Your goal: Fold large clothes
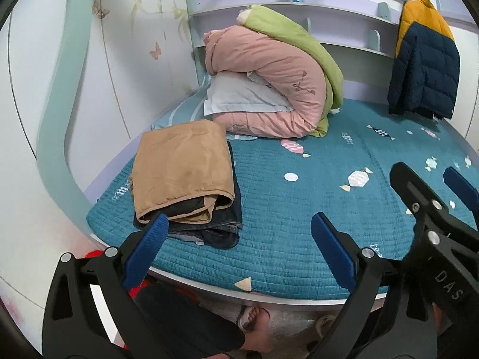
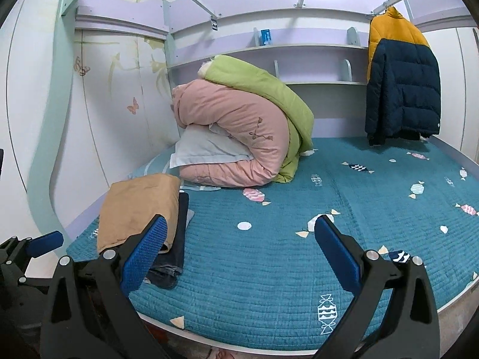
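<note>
Both grippers idle, jaws spread, over the bed (image 2: pixel 254 299).
Fetch the puffer jacket (image 2: pixel 401 80) at 2 o'clock; folded stack (image 1: pixel 182 173) sits at 10.

1. Folded clothes stack (image 1: pixel 185 179) on bed (image 1: pixel 299 233), 9 o'clock side
2. Rolled quilts (image 1: pixel 269 83) behind stack, 12 o'clock, over pillow (image 1: pixel 239 95)
3. Jacket (image 1: pixel 425 65) hanging at 2 o'clock

Teal candy-print bedspread (image 2: pixel 269 284), tan folded garment (image 1: pixel 182 167), navy-and-mustard jacket (image 2: pixel 401 80).
</note>
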`<state>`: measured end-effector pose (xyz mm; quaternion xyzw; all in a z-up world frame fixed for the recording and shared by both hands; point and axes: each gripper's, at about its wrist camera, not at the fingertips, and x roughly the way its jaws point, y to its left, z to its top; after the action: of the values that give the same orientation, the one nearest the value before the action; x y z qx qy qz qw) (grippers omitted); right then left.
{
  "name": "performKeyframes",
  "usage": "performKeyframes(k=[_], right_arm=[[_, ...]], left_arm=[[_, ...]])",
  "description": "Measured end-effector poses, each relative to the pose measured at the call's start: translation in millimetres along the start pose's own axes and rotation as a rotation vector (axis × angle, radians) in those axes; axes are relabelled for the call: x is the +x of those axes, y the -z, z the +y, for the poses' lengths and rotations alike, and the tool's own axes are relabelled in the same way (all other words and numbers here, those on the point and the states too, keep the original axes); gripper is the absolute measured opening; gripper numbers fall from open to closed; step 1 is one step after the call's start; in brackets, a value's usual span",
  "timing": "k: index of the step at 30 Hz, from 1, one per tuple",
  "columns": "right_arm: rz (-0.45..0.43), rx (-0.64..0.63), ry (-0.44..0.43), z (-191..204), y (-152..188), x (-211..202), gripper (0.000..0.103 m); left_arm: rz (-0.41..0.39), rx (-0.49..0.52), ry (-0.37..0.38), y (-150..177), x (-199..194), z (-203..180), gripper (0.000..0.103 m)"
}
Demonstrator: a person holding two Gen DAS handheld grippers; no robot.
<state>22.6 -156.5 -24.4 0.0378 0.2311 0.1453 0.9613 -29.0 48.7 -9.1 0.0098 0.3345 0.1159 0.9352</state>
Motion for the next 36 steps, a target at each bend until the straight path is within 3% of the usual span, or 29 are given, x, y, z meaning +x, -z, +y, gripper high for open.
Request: performKeyframes(k=[10,36], right_arm=[[-0.053,-0.022,0.024,4.0,-2.6,-13.3,0.095],[-0.037,0.009,0.067,1.7,3.7,-7.3,0.095]], left_arm=[[-0.023,-0.028,-0.009,-1.7,-4.5,9.6,0.096],[-0.025,-0.087,-0.024,-3.8,-6.1,29.5,0.096]])
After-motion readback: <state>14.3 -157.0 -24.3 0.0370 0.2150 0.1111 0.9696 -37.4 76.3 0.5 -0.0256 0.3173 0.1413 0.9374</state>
